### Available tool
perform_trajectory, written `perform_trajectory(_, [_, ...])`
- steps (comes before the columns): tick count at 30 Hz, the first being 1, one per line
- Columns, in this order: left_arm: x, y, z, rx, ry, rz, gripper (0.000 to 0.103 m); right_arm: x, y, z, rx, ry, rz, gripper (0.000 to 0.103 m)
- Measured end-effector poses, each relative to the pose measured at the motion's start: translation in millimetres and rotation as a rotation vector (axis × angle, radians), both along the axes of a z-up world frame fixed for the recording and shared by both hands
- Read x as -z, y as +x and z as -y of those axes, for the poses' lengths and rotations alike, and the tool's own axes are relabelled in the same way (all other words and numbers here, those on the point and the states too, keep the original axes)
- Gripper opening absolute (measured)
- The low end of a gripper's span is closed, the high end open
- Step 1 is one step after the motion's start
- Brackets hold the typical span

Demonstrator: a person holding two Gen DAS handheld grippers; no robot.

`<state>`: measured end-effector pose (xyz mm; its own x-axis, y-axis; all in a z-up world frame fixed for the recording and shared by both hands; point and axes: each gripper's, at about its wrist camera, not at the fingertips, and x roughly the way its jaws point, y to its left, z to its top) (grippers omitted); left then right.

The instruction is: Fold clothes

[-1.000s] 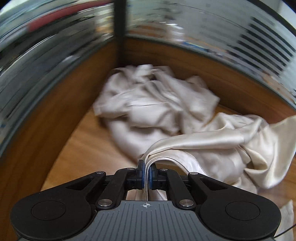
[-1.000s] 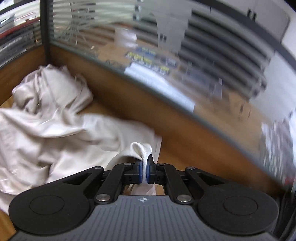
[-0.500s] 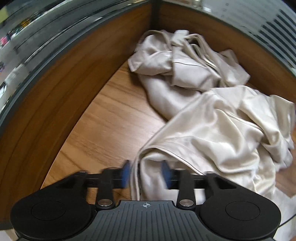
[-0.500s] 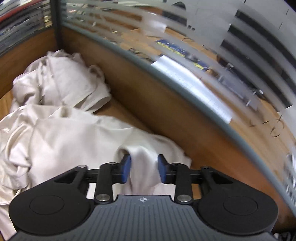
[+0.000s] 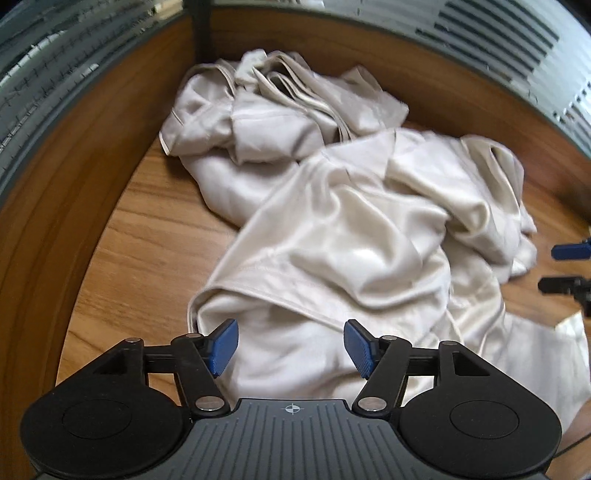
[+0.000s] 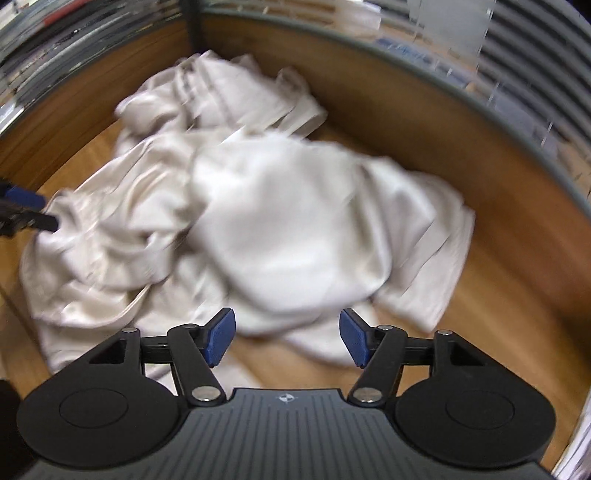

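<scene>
A shiny cream garment (image 5: 354,258) lies crumpled on the wooden table (image 5: 147,258), its hemmed edge nearest my left gripper (image 5: 291,347). That gripper is open just above the cloth, with nothing between its blue pads. Behind it a second pale garment (image 5: 266,122) is heaped in the corner. In the right wrist view the cream garment (image 6: 288,229) spreads blurred across the middle, and my right gripper (image 6: 286,338) hangs open over its near edge. The right gripper's fingertips (image 5: 569,251) show at the far right of the left wrist view, the left gripper's fingertips (image 6: 22,199) at the left edge of the right wrist view.
Wooden partition walls (image 5: 74,147) topped with striped frosted glass (image 5: 498,40) close in the table at the left and back. A dark post (image 5: 201,29) marks the corner. Bare wood (image 6: 498,295) lies to the right of the cloth.
Both grippers were shut on the cream garment's edge a second ago; both have opened wide and let it drop, and the cloth now lies slack on the table.
</scene>
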<state>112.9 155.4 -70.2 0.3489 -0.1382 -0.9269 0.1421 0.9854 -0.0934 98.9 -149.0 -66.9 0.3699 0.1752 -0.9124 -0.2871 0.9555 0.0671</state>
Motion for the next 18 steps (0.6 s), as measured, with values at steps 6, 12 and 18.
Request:
perform_trajectory(6, [4.3,-10.5,7.6,0.066,0.033,-0.018,0.073,20.0,-36.4,-20.7,0.001,0.028,-0.058,0.072])
perform_trajectory(12, [7.3,-22.1,15.2,0.134,0.066,-0.022,0.081,39.3,-58.7,-43.3,-0.011,0.085,-0.106,0.08])
perform_trajectory(18, [11.3,-27.6,13.5,0.16,0.081,-0.028,0.084,57.6,-72.3,-72.2,-0.051,0.074,-0.129,0.082])
